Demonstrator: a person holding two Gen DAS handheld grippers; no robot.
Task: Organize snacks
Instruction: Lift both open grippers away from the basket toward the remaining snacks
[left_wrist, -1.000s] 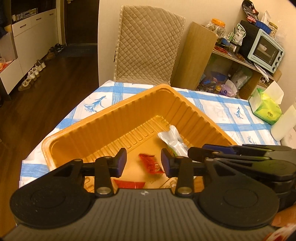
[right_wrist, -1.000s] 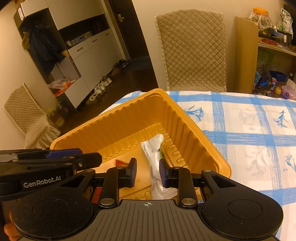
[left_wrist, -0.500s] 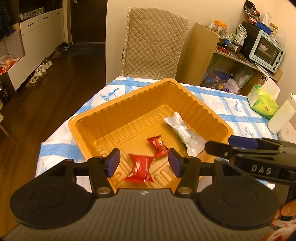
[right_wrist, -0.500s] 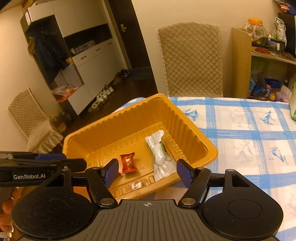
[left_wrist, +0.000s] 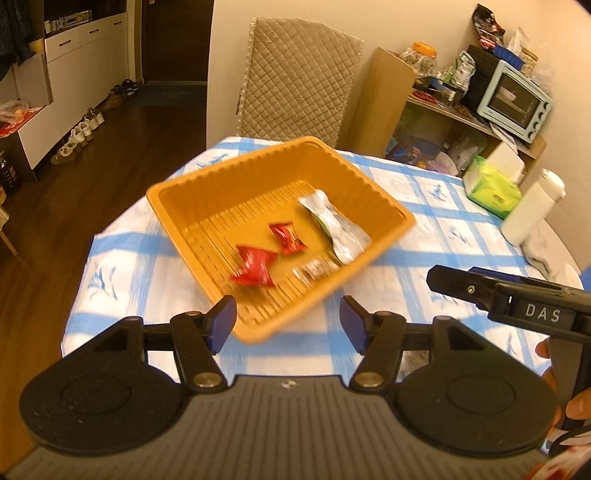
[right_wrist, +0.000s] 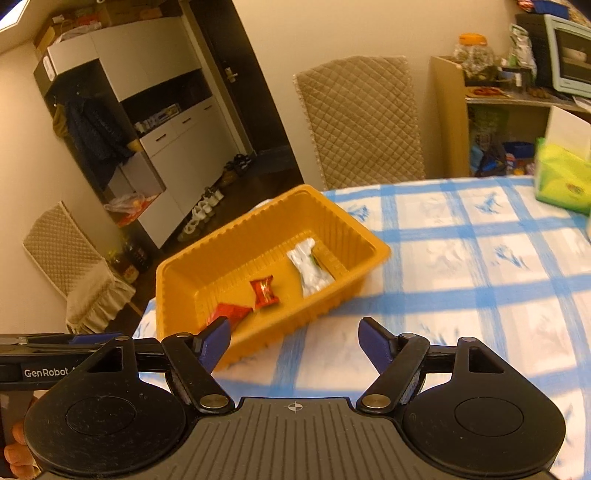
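**Both grippers clear of the tray, jaws wide, nothing held**

I have the left gripper (left_wrist: 287, 318) and the right gripper (right_wrist: 294, 343) above the near edge of the tabletop (right_wrist: 461, 258), each with jaws spread wide and empty. The orange tray (left_wrist: 177, 195) sits on the blue-checked cloth toward the far left corner, turned at an angle to me. In it lie four snacks: a larger red packet (left_wrist: 253, 266), a smaller red packet (left_wrist: 287, 238), a silver-and-green pouch (left_wrist: 334, 230) along the right wall, and a small clear-wrapped sweet (left_wrist: 314, 267), blurred, near the front wall.

I see no loose snacks on the cloth in either view, so I judge the gathering is largely done, and whatever remains must be outside the frame. If I go back in to tidy, I would come down over the tray from above and not across the front wall, which is thin plastic and looks likely to slide or tip if nudged. The pouch is slippery foil, so I would pinch it across its narrow waist. The red packets crumple; a light closing is enough.

Writing: "DAS" on the side of the right gripper in the left view, "GenRobot" on the left gripper in the right view. The green tissue box (left_wrist: 493, 188) carries a logo I cannot read.
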